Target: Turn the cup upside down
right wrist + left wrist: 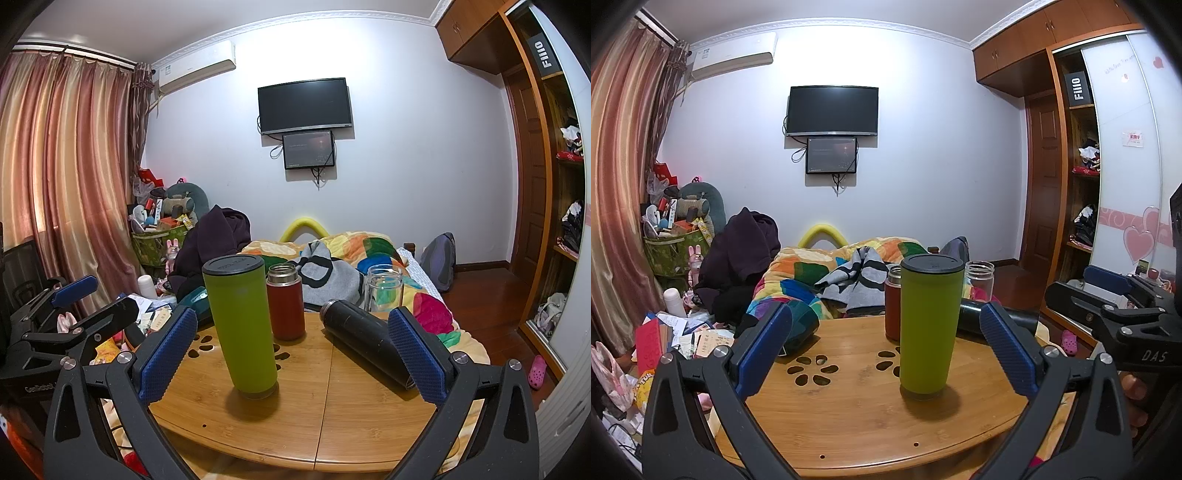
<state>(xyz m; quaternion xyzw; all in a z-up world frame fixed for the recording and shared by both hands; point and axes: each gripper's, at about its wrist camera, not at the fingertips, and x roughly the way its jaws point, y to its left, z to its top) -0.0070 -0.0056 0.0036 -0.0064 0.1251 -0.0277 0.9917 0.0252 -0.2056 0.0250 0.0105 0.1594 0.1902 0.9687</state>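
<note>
A tall green cup (929,328) with a dark lid end on top stands on the round bamboo table (857,413). It also shows in the right wrist view (242,325). My left gripper (886,343) is open and empty, its blue pads on either side of the cup but short of it. My right gripper (291,350) is open and empty, with the cup just left of its middle. The right gripper also shows at the right edge of the left wrist view (1115,306), and the left gripper at the left of the right wrist view (74,306).
A red thermos (286,301) stands behind the cup. A black bottle (365,339) lies on its side at the right. A clear glass jar (382,288) stands at the far edge. A dark teal object (799,325) lies at the table's left. A bed with a colourful quilt (369,254) lies beyond.
</note>
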